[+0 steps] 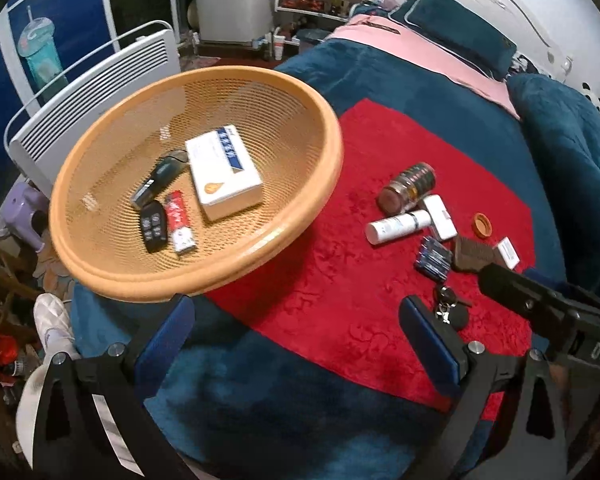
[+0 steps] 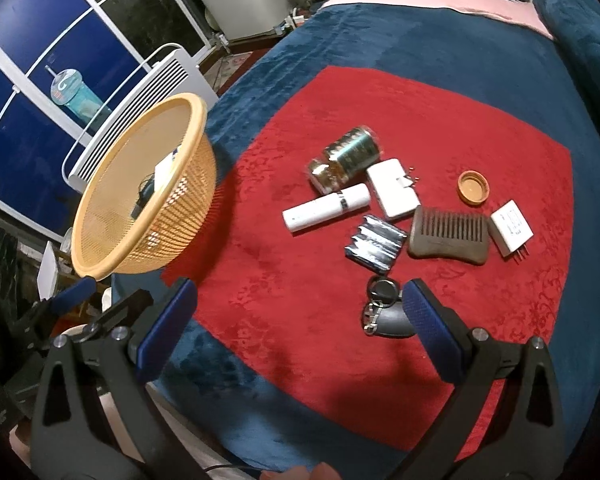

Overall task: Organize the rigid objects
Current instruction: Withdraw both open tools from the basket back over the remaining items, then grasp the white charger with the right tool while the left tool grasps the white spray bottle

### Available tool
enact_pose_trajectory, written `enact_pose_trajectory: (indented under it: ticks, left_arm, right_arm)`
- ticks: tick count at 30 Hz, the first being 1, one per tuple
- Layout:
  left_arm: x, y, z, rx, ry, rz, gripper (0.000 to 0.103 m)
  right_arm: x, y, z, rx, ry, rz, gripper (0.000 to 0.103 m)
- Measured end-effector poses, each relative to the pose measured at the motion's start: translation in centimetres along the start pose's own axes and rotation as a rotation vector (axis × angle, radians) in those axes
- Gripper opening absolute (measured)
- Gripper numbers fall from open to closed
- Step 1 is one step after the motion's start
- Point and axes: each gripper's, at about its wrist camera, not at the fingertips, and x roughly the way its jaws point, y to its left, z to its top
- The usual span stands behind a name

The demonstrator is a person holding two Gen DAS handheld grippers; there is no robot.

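Now both claws are gaping wide, holding nothing. The right gripper point(image 2: 296, 320) is hovering by the keys point(image 2: 384, 308), at 6 o'clock on the red cloth point(image 2: 300, 272). The left gripper point(image 1: 296, 340) is sitting below the orange basket point(image 1: 204, 276), at 10 o'clock.

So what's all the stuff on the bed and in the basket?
basket: one, orange, tilted at the bed's left edge
white box, black remote, red-white pack, dark bottle: inside basket
jar: one, lying on red cloth
white tube: one, beside jar
batteries: one blue pack
comb: one, brown
orange lid: one
keys: one bunch, nearest
left tongs: open
right tongs: open
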Motion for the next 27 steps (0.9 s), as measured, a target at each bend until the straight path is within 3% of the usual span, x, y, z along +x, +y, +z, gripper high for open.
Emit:
enact_pose_trajectory:
  ticks: [13,27]
  left_arm:
    - [4.8,-5.1,-0.6,0.122,0.087,-0.093,0.102]
    - [11.7,-8.7,2.3,0.255,0.144,-0.149,0.102]
  right_arm:
    - [0.5,-6.0,-0.4,0.132,0.009,-0.039,0.103]
    - [2.1,-15.1,0.7,0.317,-0.001,-0.147,0.103]
